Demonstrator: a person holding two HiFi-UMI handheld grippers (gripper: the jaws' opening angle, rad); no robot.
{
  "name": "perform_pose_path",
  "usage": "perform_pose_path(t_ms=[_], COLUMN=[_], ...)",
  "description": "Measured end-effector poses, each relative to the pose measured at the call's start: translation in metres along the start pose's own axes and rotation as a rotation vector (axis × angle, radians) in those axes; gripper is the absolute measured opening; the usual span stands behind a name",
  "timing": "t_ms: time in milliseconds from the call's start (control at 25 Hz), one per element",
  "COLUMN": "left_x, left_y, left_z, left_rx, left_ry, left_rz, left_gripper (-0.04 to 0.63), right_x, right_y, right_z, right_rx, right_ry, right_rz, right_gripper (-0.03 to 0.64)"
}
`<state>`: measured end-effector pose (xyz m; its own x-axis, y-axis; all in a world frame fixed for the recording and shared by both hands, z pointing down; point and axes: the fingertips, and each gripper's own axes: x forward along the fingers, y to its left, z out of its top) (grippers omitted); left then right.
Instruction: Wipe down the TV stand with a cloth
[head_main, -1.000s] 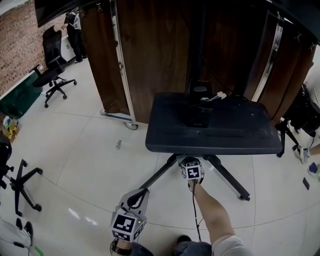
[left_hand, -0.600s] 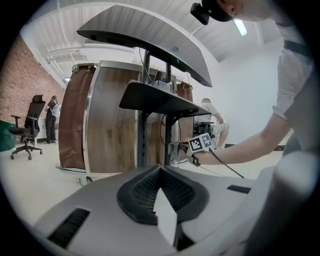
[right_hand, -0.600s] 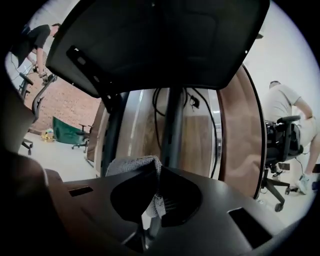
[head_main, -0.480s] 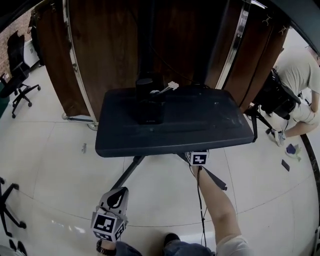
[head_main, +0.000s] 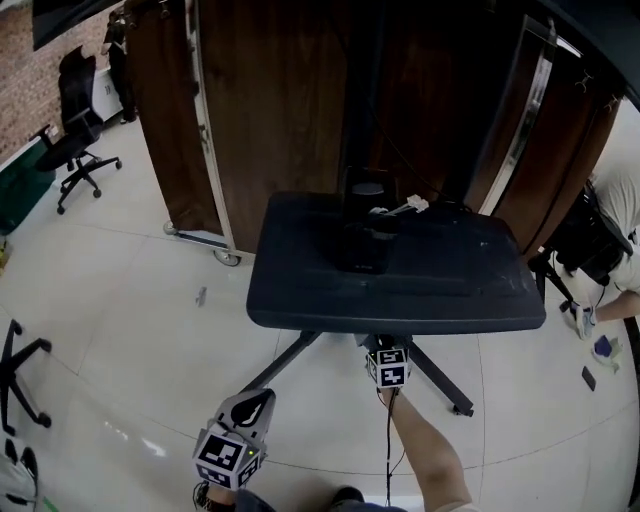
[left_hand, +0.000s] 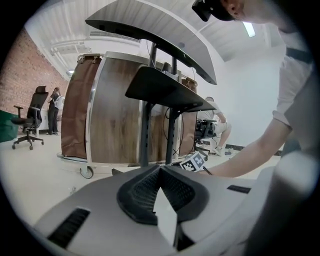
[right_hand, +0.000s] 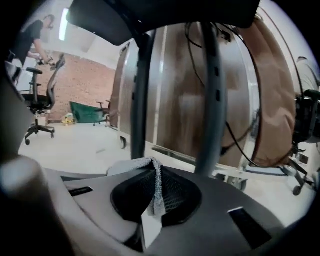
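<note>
Cloth (right_hand: 131, 166): grey, pinched in my right gripper; a fold spills over one jaw. It sits low, under the front of the stand.
Right gripper (right_hand: 156, 176): jaws clamped on the cloth. I have it just below the shelf's front edge, near where the legs meet, aimed at the two posts (right_hand: 141, 100) close ahead.
Left gripper (left_hand: 160, 174): jaws pressed together with nothing between them. I hold it nearer to me and further left, over the floor (head_main: 130, 300), close to one leg (head_main: 285, 362) but not touching it.
TV stand (head_main: 400, 300): dark, on splayed legs, straight ahead of me in the head view.
Shelf (head_main: 460, 275): dark and wide, its front edge above the right gripper.
Box (head_main: 362, 235): black, standing toward the back of the shelf against the posts, with a small white piece (head_main: 408, 206) just beside it.
Panels (head_main: 280, 110): brown wood on castors, right behind the stand.
Chair (head_main: 75, 140): black office chair, far left.
Person (head_main: 622, 225): at the right edge, bent low, well apart from the stand.
</note>
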<state>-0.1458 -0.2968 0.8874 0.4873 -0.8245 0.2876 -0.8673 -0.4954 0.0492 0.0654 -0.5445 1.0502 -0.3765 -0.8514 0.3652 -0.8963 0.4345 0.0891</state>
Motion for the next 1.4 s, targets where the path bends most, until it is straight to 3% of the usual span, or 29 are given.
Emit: perform_pose_path(t_ms=[80,160,360,560,680,760,800,880,1000,1080,1160,1240,1400], left_x=[-0.017,-0.035,-0.079,-0.111,-0.117,-0.117,-0.115,-0.104,-0.077,-0.056,-0.037,-0.018,0.015], left_y=[0.016,0.026,0.051,0.073,0.074,0.072,0.071,0.069,0.058,0.044,0.030,0.020,-0.001], left_z=[-0.001,-0.003,-0.021,-0.035,-0.042,-0.045,-0.043,-0.038,-0.028,-0.027,-0.029,-0.032,-0.024], left_rx=[-0.008,-0.010,-0.010,-0.067,-0.068,-0.066,-0.068,-0.077,-0.080,-0.077,-0.083,-0.096,-0.069], left_ry=[0.001,0.000,0.013,0.015,0.018,0.030,0.034,0.028,0.021,0.029,0.031,0.031,0.030], left_rz=[0.032,0.062,0.158,0.237,0.234,0.213,0.203,0.188,0.159,0.117,0.070,0.029,-0.039], left_gripper=[0.028,0.028,0.028,0.028,0.028,0.028,0.027,0.028,0.028,0.028,0.028,0.028,0.028], right_x=[0.019,0.043,0.076,0.025,-0.034,-0.072,-0.079,-0.063,-0.013,0.000,0.002,-0.001,-0.030], right_y=[0.039,0.070,0.175,0.338,0.438,0.482,0.484,0.436,0.267,0.140,0.038,-0.034,-0.124], right_z=[0.025,0.033,-0.030,-0.063,-0.075,-0.074,-0.068,-0.044,0.004,0.015,0.007,-0.010,-0.072], right_rx=[-0.014,-0.020,-0.008,-0.034,-0.080,-0.109,-0.086,0.026,0.168,0.222,0.260,0.270,0.292], right_ry=[-0.051,-0.026,0.117,0.108,0.129,0.117,0.095,0.015,-0.120,-0.142,-0.111,-0.049,0.093], right_rz=[0.062,0.109,0.258,0.565,0.788,0.912,0.927,0.832,0.479,0.235,0.053,-0.076,-0.238], right_gripper=[0.006,0.006,0.006,0.006,0.006,0.006,0.006,0.006,0.006,0.006,0.006,0.006,0.006])
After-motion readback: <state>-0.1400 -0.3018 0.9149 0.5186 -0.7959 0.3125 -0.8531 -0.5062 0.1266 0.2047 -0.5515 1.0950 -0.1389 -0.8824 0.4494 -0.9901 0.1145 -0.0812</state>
